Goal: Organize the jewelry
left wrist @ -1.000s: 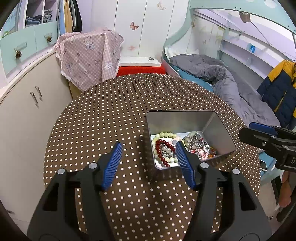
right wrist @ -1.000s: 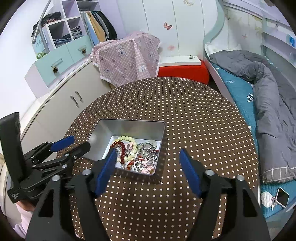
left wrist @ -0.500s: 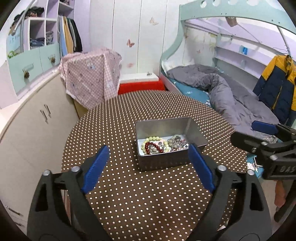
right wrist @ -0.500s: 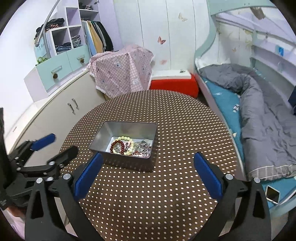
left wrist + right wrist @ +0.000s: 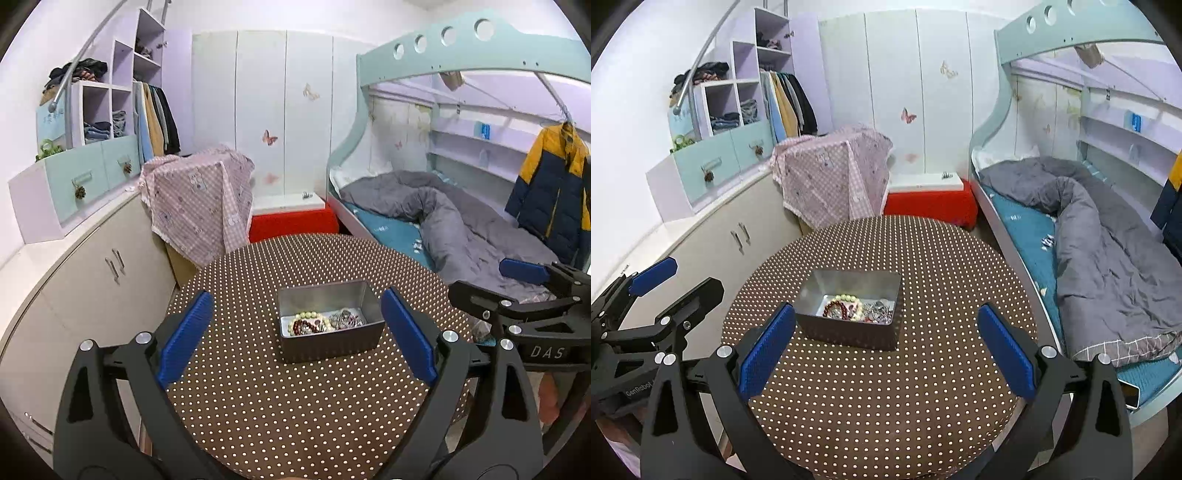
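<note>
An open metal tin [image 5: 364, 297] [image 5: 812, 291] stands on the round brown polka-dot table [image 5: 295, 406] [image 5: 886, 398]. Inside lie a pale green bead bracelet [image 5: 308, 315] [image 5: 846, 297], a dark red bead bracelet [image 5: 301, 326] [image 5: 834, 308] and tangled silver jewelry [image 5: 345, 319] [image 5: 879, 310]. My left gripper [image 5: 297, 343] is open and empty, held high and back from the tin. My right gripper [image 5: 886, 347] is open and empty, also back above the table's near side. Each gripper shows at the edge of the other's view.
A cream cabinet [image 5: 713, 240] runs along the left. A pink cloth-covered box [image 5: 199, 206] and a red and white chest [image 5: 291, 221] stand behind the table. A bunk bed with a grey duvet [image 5: 1108, 258] is on the right.
Both grippers pulled back and up from the tin, which now looks smaller and farther. Both jaws opened wider. The tin and jewelry stayed put.
</note>
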Action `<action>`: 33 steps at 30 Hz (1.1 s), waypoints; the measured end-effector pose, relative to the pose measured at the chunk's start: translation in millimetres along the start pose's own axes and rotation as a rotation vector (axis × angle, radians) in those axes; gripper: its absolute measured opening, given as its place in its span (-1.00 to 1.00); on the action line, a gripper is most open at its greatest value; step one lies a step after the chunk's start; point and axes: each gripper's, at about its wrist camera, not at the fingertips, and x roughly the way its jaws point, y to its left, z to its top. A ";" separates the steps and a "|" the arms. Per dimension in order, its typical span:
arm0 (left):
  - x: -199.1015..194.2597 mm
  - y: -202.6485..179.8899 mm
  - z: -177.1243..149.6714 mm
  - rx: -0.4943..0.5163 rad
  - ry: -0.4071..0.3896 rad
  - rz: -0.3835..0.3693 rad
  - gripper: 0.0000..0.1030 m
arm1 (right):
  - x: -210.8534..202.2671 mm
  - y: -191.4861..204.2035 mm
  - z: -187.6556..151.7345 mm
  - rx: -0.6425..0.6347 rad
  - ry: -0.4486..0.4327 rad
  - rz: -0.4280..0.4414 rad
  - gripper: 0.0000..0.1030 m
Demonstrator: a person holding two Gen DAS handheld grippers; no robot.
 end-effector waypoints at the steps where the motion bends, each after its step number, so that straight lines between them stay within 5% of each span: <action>1: -4.1 0.5 1.4 -0.002 -0.011 0.004 0.79 | -2.7 0.7 0.3 0.000 -0.007 0.000 0.84; 13: -26.7 5.3 11.8 -0.028 -0.079 0.032 0.84 | -29.0 9.9 0.5 -0.003 -0.099 -0.007 0.84; 33: -31.1 0.6 15.0 -0.037 -0.072 0.040 0.85 | -36.6 14.0 -5.2 0.000 -0.112 -0.011 0.84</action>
